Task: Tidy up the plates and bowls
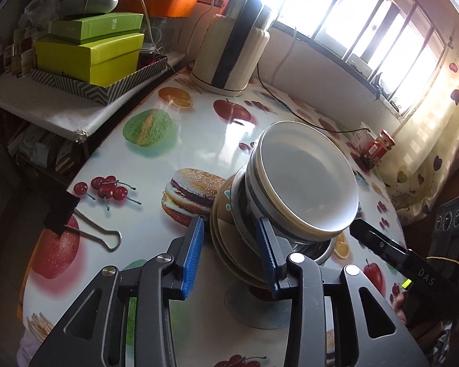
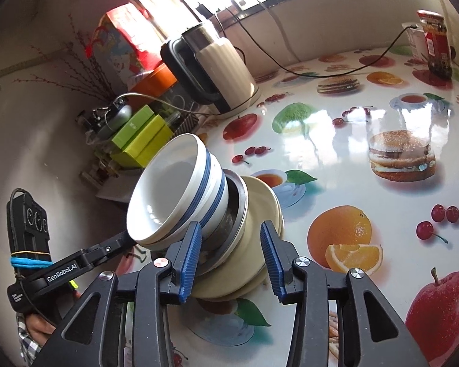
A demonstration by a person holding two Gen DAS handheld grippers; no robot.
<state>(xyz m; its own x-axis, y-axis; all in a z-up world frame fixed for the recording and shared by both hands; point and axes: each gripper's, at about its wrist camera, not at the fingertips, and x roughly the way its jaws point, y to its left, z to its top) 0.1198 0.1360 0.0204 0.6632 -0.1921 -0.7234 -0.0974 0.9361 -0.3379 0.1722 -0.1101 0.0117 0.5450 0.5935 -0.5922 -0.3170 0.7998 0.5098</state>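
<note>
Two grippers flank one tilted stack on the fruit-print tablecloth: cream plates below, a steel bowl between, and blue-banded white bowls on top. In the left wrist view the stack sits at centre, leaning toward 2 o'clock. The left gripper is parted wide and holds nothing visible; the plate rims lie between its blue pads, but contact cannot be told. The right gripper is likewise wide open, with the plates' edge between its pads and the bowls projecting toward 10 o'clock. Judged hazard: the bowls could slide off the lean if either gripper nudges or lifts the plates unevenly. An electric kettle stands at 12 o'clock, and a binder clip at 9 o'clock.
</note>
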